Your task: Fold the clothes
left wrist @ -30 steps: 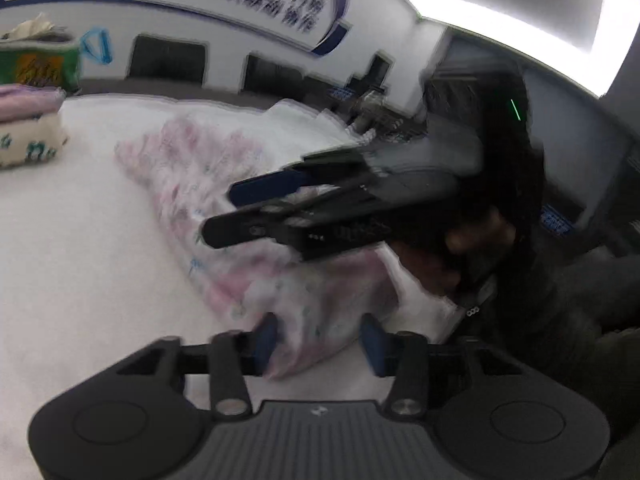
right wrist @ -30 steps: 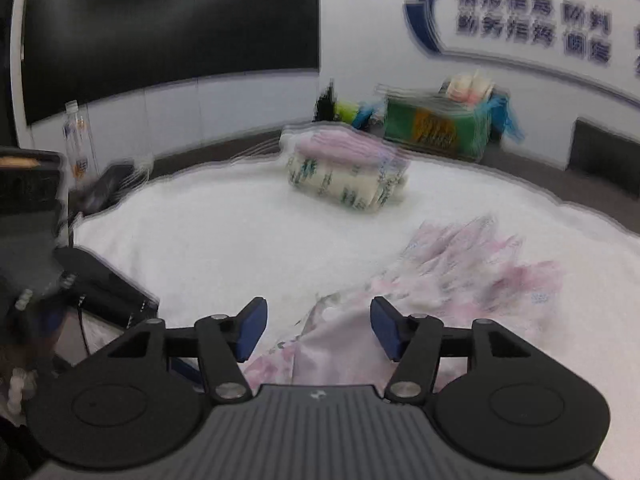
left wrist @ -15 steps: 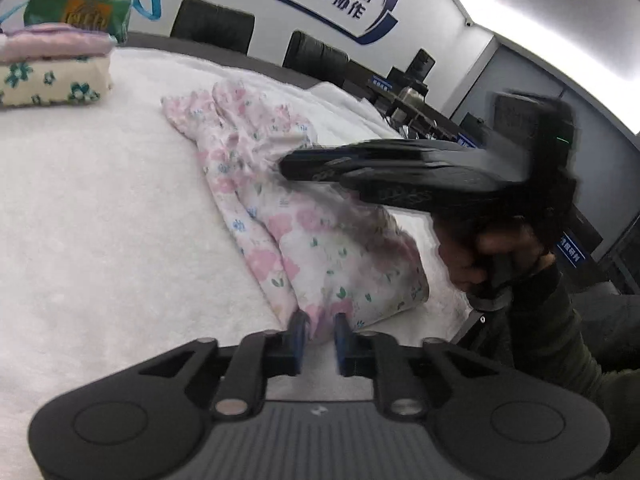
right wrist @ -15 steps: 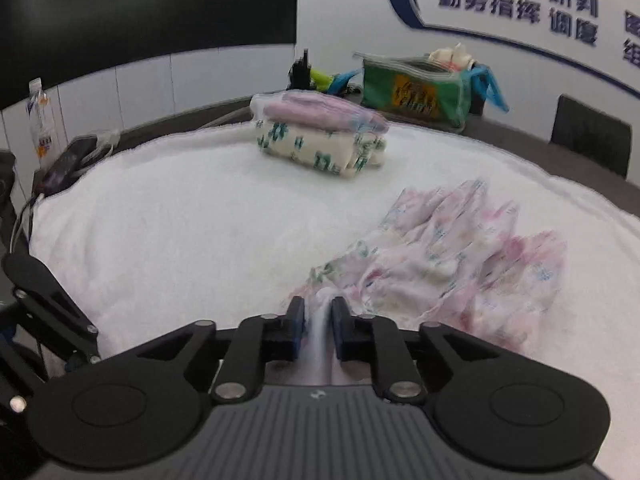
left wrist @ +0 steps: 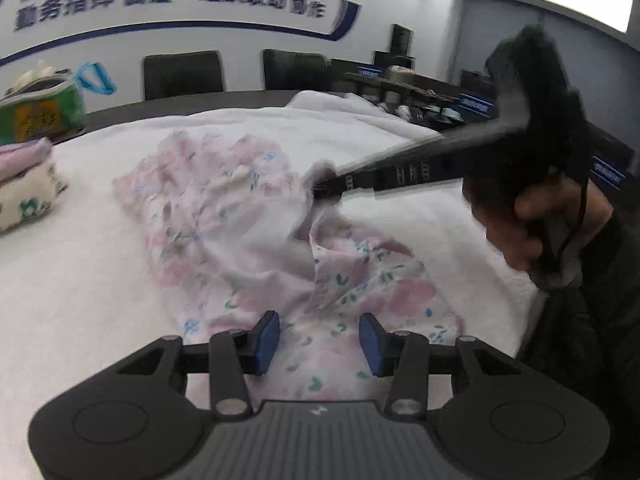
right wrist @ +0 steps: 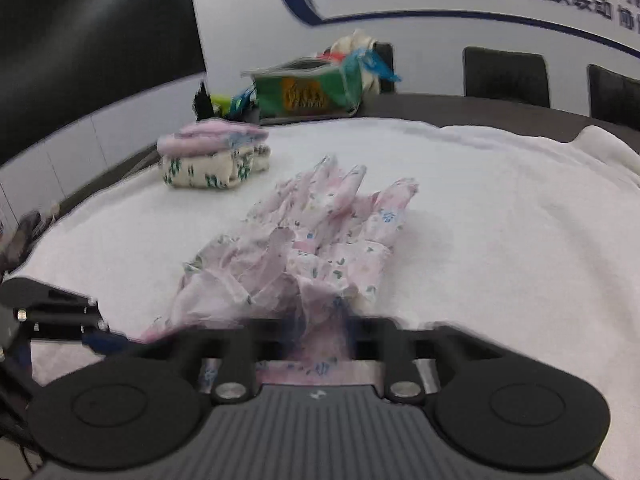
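Observation:
A pink floral garment (left wrist: 248,240) lies crumpled on the white padded table (left wrist: 60,300). My left gripper (left wrist: 320,340) hovers at its near hem, jaws opening, with fabric lying between the blue pads (left wrist: 267,336) but not pinched. In the left wrist view, my right gripper (left wrist: 320,189) reaches in from the right and pinches a fold of the cloth, pulling it up into a peak. In the right wrist view the garment (right wrist: 320,240) stretches away from my right gripper (right wrist: 320,324), whose blurred fingers are shut on its near edge. My left gripper (right wrist: 96,338) shows at the left edge there.
A folded stack of clothes (left wrist: 24,188) (right wrist: 212,160) sits at the far left of the table. Behind it stands a green bag (left wrist: 40,112) (right wrist: 308,92). Black chairs (left wrist: 182,74) line the far side. A person's hand (left wrist: 520,224) holds the right gripper near the table's right edge.
My left gripper's jaws, closed on the hem half a second ago, have spread apart. My right gripper has gone from open to shut on the garment and lifted a fold.

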